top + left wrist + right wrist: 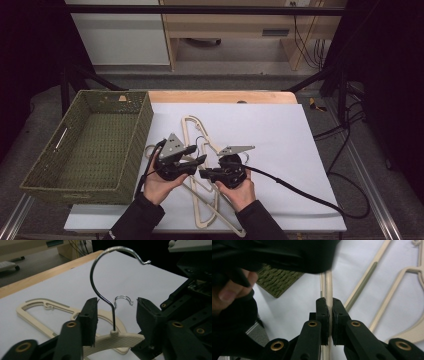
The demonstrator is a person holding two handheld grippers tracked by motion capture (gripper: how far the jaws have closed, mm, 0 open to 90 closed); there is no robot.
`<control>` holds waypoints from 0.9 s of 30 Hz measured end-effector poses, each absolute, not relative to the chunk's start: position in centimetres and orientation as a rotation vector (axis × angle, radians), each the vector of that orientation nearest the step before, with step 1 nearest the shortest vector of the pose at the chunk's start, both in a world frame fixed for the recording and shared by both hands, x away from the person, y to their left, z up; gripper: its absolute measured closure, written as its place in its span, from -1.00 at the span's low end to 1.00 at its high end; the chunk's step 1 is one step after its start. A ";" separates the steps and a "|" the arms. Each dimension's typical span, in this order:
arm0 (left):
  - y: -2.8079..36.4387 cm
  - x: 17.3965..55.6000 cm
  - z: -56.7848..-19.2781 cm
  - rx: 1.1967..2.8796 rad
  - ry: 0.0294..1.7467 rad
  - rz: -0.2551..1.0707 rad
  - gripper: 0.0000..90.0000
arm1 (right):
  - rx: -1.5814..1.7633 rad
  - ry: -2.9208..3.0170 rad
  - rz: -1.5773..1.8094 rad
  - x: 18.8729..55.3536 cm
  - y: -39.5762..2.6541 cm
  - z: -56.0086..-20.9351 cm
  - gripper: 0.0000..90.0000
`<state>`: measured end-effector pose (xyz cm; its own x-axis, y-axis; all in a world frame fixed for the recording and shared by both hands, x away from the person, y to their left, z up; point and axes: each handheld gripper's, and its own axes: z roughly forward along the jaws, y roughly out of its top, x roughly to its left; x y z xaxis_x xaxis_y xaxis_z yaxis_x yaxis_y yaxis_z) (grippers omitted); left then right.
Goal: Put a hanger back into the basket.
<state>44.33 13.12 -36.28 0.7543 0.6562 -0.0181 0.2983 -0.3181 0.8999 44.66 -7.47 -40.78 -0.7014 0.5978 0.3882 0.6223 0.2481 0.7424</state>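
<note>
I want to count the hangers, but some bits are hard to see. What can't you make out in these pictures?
- High view: where the cream plastic hangers overlap, both hands and tools cover them.
- Left tool view: the lifted hanger's arms run off the bottom edge.
- Right tool view: a dark blurred shape hides the gripped cream bar above.

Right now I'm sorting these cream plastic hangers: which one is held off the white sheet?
The nearer cream plastic hanger: the right gripper is shut on its arm, its neck raised between the left gripper's open jaws. The other hanger lies flat beyond it.
</note>
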 end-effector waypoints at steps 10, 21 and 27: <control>17.4 42.2 -34.4 1.921 0.682 0.401 -0.65 | -1.021 -2.560 -1.506 43.8 -9.2 -38.5 0.92; 16.7 41.7 -37.1 2.104 0.593 0.359 -0.65 | -0.783 -2.627 -1.470 42.3 -10.7 -38.0 0.92; 15.5 41.7 -38.1 2.181 0.535 0.329 -0.21 | -0.727 -2.620 -1.450 41.9 -10.6 -38.6 0.92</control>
